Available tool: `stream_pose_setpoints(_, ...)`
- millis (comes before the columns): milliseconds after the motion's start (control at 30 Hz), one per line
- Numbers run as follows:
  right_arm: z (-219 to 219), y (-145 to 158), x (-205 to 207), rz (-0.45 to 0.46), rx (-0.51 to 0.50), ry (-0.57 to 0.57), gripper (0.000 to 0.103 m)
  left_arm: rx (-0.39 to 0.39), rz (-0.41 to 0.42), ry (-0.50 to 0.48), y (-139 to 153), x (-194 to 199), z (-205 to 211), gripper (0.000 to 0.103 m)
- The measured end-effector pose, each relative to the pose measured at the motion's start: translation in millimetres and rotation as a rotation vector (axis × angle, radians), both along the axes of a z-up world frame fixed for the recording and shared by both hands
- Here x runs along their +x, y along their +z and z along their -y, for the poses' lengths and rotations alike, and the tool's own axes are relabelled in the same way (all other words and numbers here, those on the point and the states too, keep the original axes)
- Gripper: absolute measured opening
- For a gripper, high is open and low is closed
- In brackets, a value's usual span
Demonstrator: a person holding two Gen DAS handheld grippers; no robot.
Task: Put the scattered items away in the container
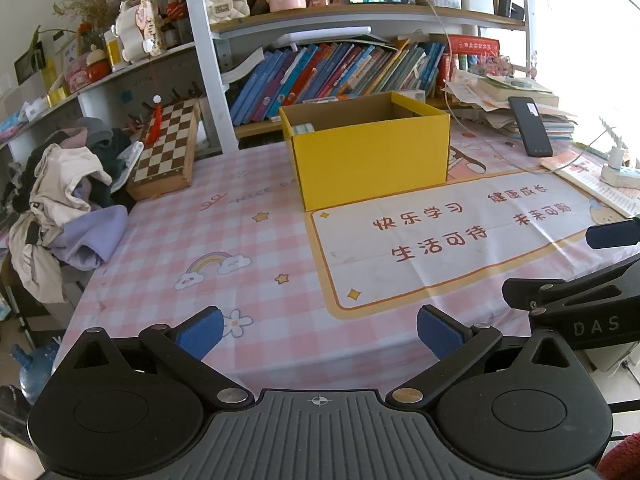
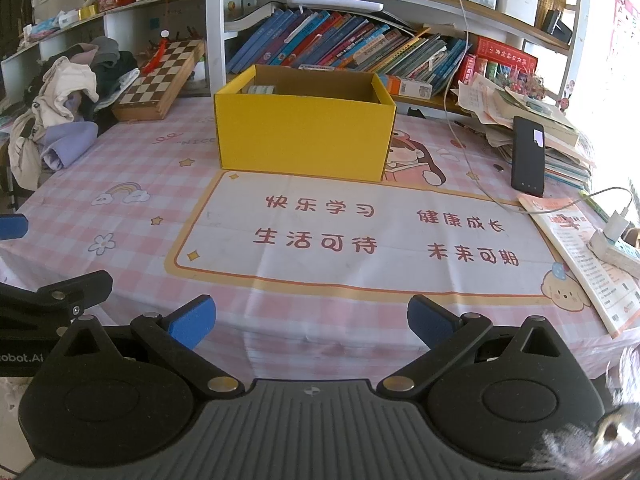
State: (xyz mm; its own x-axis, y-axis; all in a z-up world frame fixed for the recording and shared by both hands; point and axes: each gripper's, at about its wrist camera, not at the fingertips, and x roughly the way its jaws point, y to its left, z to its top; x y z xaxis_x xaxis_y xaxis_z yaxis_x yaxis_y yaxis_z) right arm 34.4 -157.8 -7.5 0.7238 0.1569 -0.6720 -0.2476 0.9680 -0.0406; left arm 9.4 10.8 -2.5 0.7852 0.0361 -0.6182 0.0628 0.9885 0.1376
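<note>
- Left gripper (image 1: pixel 320 330): blue pads spread wide, nothing between them, low over the table's near edge.
- Right gripper (image 2: pixel 312 320): pads likewise apart and empty, just beside the left one.
- Yellow box (image 2: pixel 304 136): open-topped, upright mid-table on the pink checked cloth (image 2: pixel 132 160); a small item (image 2: pixel 260 89) lies inside at its left rear.
- Black phone (image 2: pixel 528 156): propped against stacked papers, right of the box.

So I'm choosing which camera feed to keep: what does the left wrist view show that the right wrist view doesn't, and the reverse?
Only the left wrist view shows the water jug on the floor and the cream quilted handbag in full. Only the right wrist view shows the whole booklet and the puppy print. Both show the yellow box, chessboard, black phone, clothes pile, and open, empty tongs.
</note>
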Motion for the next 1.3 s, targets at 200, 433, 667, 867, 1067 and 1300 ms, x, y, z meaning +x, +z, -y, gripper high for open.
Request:
stream_pose_setpoints(200, 1.4, -0.7, 2.2, -0.003, 0.000, 0.002, 0.103, -0.004, -0.004, 0.001, 0.1, 0.6, 0.2, 0.103)
stream_pose_setpoints(433, 1.1, -1.6, 3.1, -0.005, -0.002, 0.004, 0.103, -0.006, -0.005, -0.001, 0.1, 2.0, -0.1, 0.103)
stream_pose_setpoints(667, 0.0, -2.8, 4.7, -0.008, -0.004, 0.006, 0.103, -0.012, -0.010, -0.002, -0.6, 3.3, -1.6, 0.103)
stream_pose_setpoints(867, -0.7, -3.0, 5.5, -0.010, -0.005, 0.007, 0.103, -0.015, -0.013, -0.003, -1.2, 3.8, -3.3, 0.103)
stream_pose_setpoints(1067, -1.2, -3.5, 6.2, -0.011, -0.007, 0.009, 0.103, -0.025, -0.017, -0.006, -1.6, 4.0, -5.1, 0.103)
stream_pose_setpoints(1300, 0.8, -4.4, 7.2, -0.011, -0.007, 0.013, 0.103, -0.034, -0.018, -0.003, -2.3, 5.5, -6.6, 0.103)
